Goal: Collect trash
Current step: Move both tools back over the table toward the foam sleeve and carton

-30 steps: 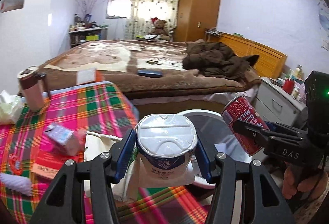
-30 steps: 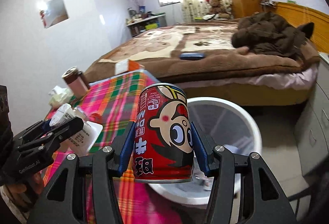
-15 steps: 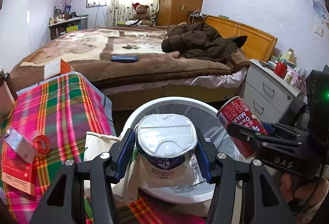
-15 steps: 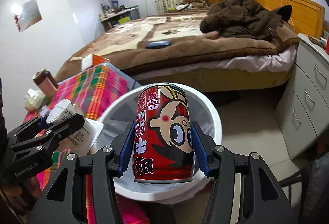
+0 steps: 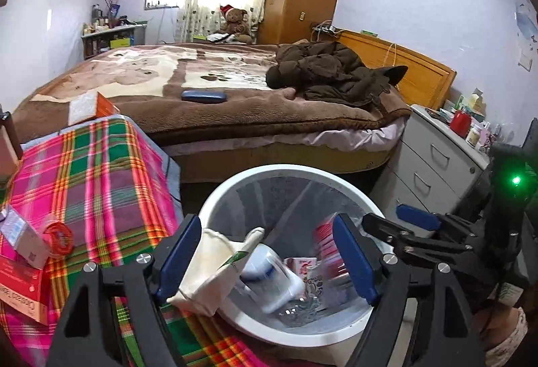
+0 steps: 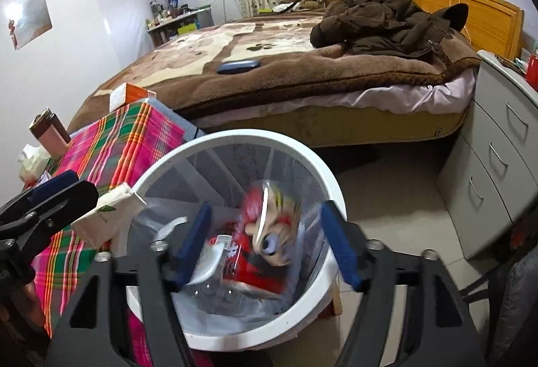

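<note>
Both grippers hang open over the white trash bin (image 5: pixel 232 195) (image 6: pixel 331 198). My left gripper (image 5: pixel 269 262) is open; the white yogurt cup (image 5: pixel 269 272) lies tipped inside the bin below it, beside a cream paper bag (image 5: pixel 208 269) that leans on the rim. My right gripper (image 6: pixel 265 249) is open; the red cartoon can (image 6: pixel 269 235) is blurred, falling inside the bin between the fingers. The can shows as a red blur in the left wrist view (image 5: pixel 324 239). The right gripper shows at the right of the left wrist view (image 5: pixel 403 232).
A table with a pink and green plaid cloth (image 5: pixel 94 185) stands left of the bin, with a red box (image 5: pixel 20 286) and small cartons on it. A bed (image 5: pixel 208 104) lies behind. Grey drawers (image 5: pixel 433 172) stand at the right.
Both grippers have opened over the bin. The yogurt cup and the red can have dropped out of them into the bin.
</note>
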Motion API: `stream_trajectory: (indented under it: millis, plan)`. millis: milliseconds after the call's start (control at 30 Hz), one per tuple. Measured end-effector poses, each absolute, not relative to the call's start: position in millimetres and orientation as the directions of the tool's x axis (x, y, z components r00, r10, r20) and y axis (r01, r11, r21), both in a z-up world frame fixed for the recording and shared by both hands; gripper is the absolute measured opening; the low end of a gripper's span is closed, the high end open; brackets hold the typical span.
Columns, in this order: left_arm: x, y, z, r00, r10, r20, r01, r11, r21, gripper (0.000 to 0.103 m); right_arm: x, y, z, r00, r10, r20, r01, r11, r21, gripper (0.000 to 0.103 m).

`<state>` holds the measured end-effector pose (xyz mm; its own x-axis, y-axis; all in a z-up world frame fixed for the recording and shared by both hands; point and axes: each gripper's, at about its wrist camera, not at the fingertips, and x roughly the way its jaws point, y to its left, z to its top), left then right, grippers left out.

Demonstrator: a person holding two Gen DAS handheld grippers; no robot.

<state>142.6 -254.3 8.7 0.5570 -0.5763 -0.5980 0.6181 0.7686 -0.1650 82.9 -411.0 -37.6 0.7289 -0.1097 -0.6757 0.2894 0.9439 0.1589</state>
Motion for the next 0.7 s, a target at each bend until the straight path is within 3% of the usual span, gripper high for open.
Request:
stream_trajectory:
  millis: [700]
  plan:
    - [128,-181,22,0.641,-0.518,-0.566,0.535,0.831,-0.155,0.082,77,-363,-18,0.774,-0.063,-0.630,0.224,0.958,0.178,0.071]
